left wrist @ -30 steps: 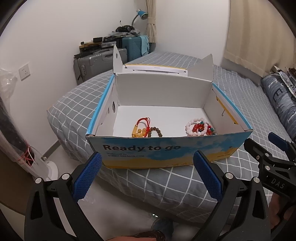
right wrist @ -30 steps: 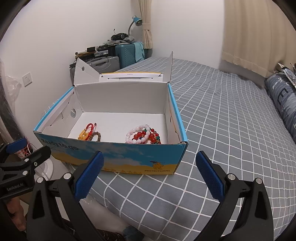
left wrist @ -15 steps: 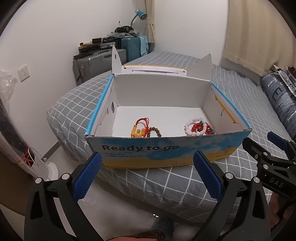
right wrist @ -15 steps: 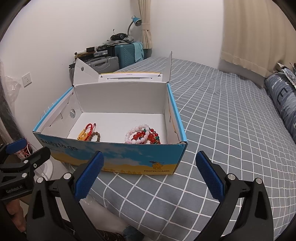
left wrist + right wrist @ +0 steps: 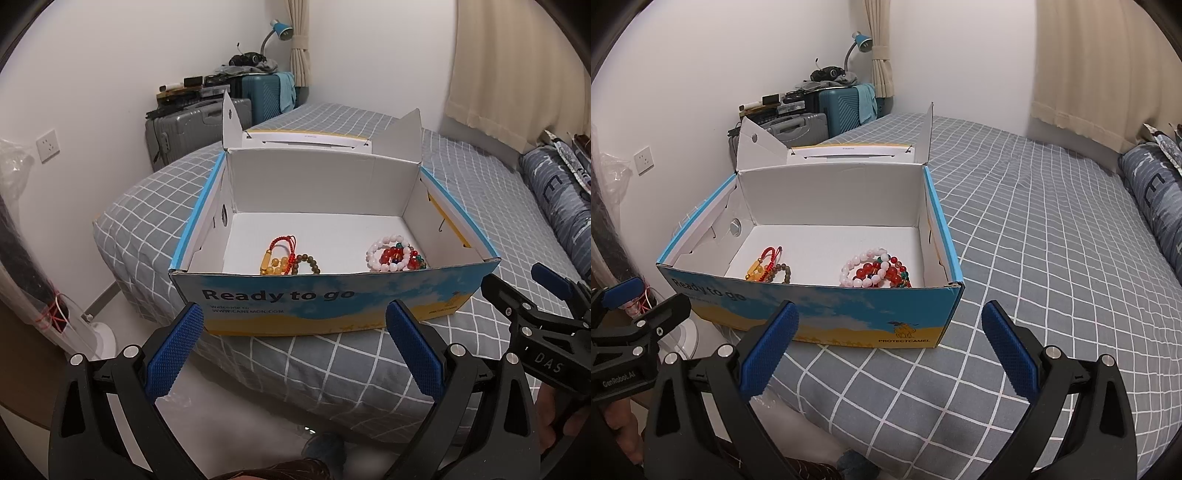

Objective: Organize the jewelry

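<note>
Grey bedding with a white grid (image 5: 1052, 258) covered the bed on which an open cardboard box (image 5: 332, 295) had been set, near the bed's corner, its lid folded back behind it. On the box's white floor two clusters of jewelry were seen: a red cord with amber and brown beads (image 5: 288, 256) toward the left, and a pile of pink, red and green bead bracelets (image 5: 395, 254) toward the right, close to the right-hand wall. The two clusters lay apart from each other, both near the front wall, which was printed "Ready to go".

The left gripper (image 5: 293, 349) was held in front of the box, below its front wall, with its blue-padded jaws spread wide and nothing between them. The right gripper (image 5: 890, 349) was held likewise short of the box's front right corner, its jaws also spread wide and empty. Neither gripper was touching the box or the jewelry.

Against the white wall beyond the bed, suitcases (image 5: 820, 118) were stacked with clutter on top, and a blue desk lamp (image 5: 858, 42) stood above them beside a tied curtain (image 5: 881, 55).
</note>
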